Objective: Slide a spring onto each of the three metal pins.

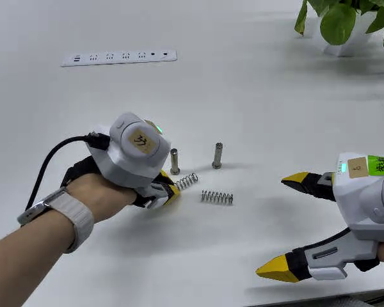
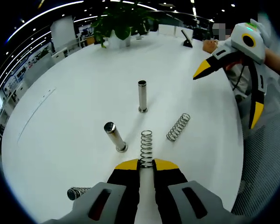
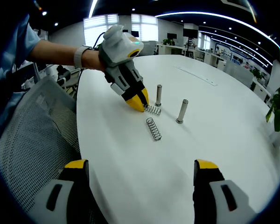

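My left gripper point(image 1: 168, 190) is low on the white table, shut on the near end of a spring point(image 1: 187, 181) that lies flat and points forward from its tips point(image 2: 146, 164). Two metal pins stand upright just beyond it, one close point(image 1: 174, 161) and one further right point(image 1: 217, 155). A third pin point(image 2: 77, 192) sits beside the left jaw. A second spring point(image 1: 217, 197) lies loose on the table, to the right of the held one. My right gripper point(image 1: 285, 224) hovers open at the right, with nothing between its yellow tips point(image 3: 141, 164).
A white power strip point(image 1: 118, 57) lies at the far left of the table. A potted plant point(image 1: 345, 19) stands at the far right corner. A mesh chair point(image 3: 32, 154) is at the table's near edge, beside the person's sleeve.
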`<action>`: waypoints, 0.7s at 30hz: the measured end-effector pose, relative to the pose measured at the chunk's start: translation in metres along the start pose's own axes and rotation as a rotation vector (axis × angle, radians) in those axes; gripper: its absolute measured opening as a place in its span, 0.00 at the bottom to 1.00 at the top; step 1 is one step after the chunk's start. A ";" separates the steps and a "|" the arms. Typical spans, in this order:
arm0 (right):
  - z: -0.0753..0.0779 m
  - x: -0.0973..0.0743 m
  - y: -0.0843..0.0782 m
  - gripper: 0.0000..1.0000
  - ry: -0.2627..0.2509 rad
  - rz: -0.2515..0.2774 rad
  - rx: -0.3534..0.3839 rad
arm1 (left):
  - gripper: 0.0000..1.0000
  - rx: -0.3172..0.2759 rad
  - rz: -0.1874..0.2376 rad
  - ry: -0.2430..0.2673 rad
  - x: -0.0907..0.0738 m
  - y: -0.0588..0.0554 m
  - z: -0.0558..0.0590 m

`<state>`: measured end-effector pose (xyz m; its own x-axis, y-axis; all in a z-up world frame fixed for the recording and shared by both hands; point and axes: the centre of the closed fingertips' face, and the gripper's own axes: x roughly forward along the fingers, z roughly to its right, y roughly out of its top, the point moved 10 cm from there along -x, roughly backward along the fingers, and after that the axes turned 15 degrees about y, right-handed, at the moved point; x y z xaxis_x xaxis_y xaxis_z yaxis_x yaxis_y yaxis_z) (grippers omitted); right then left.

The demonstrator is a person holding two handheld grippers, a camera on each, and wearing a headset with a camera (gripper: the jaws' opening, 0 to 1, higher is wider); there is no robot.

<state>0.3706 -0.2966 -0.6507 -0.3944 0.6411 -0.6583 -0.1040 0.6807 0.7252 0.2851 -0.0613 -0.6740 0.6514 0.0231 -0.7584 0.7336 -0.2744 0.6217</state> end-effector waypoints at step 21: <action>-0.006 0.009 0.014 0.91 0.034 0.018 -0.021 | 0.10 -0.073 0.159 -0.050 -0.050 -0.032 0.016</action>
<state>0.3603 -0.2835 -0.6449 -0.4276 0.6403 -0.6381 -0.1154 0.6614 0.7411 0.2262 -0.0694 -0.6589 0.7509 -0.0636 -0.6574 0.6357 -0.1999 0.7456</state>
